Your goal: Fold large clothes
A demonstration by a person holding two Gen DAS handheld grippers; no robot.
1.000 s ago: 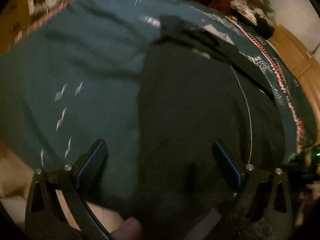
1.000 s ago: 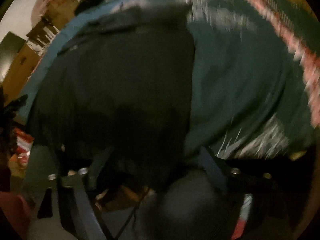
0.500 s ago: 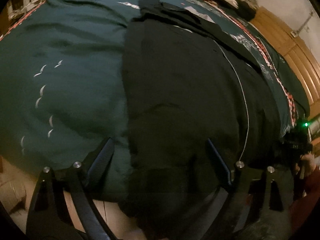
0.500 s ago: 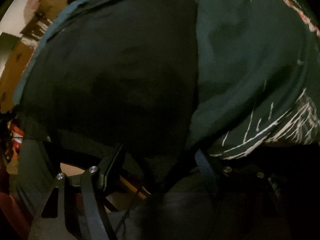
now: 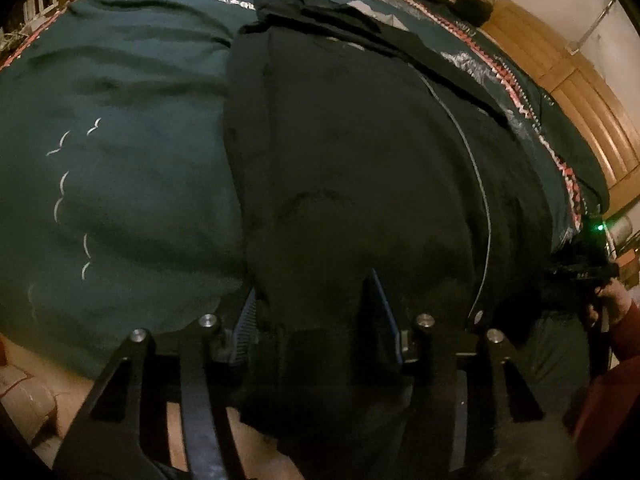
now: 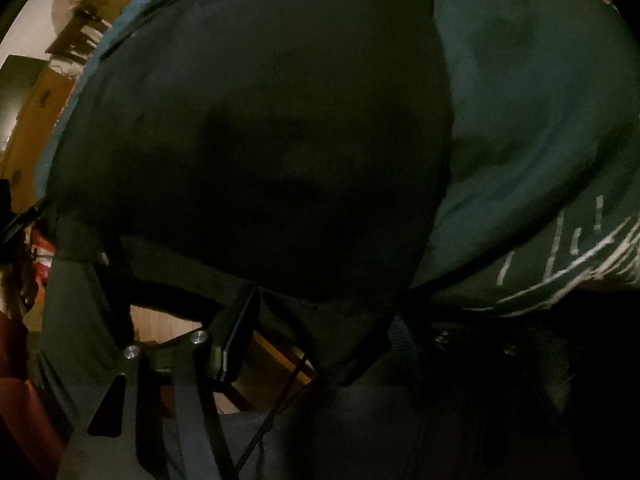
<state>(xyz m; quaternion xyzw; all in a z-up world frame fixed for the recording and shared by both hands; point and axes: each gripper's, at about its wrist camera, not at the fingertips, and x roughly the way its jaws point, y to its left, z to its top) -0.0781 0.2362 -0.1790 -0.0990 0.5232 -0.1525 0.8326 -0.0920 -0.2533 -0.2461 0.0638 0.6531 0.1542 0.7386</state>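
Note:
A large black garment (image 5: 352,152) lies spread on a dark green bedspread (image 5: 128,128), with a thin pale cord along its right side. Its near hem hangs over the bed's edge. My left gripper (image 5: 316,308) has its fingers partly closed around that hem near the garment's left corner; the cloth sits between them. In the right wrist view the same garment (image 6: 260,128) fills the frame. My right gripper (image 6: 320,320) straddles its near edge, cloth between the fingers, which stand apart. The right finger is mostly lost in shadow.
The bedspread has white stitched marks (image 5: 64,184) and a red-and-white patterned border (image 5: 520,92). Wooden panelling (image 5: 580,92) stands beyond the bed at right. Wooden furniture (image 6: 32,120) shows at left in the right wrist view. The floor lies below the bed's edge.
Both grippers have moved in to the garment's near hem. The left fingers have closed inward around the cloth; the right fingers have also narrowed on the edge.

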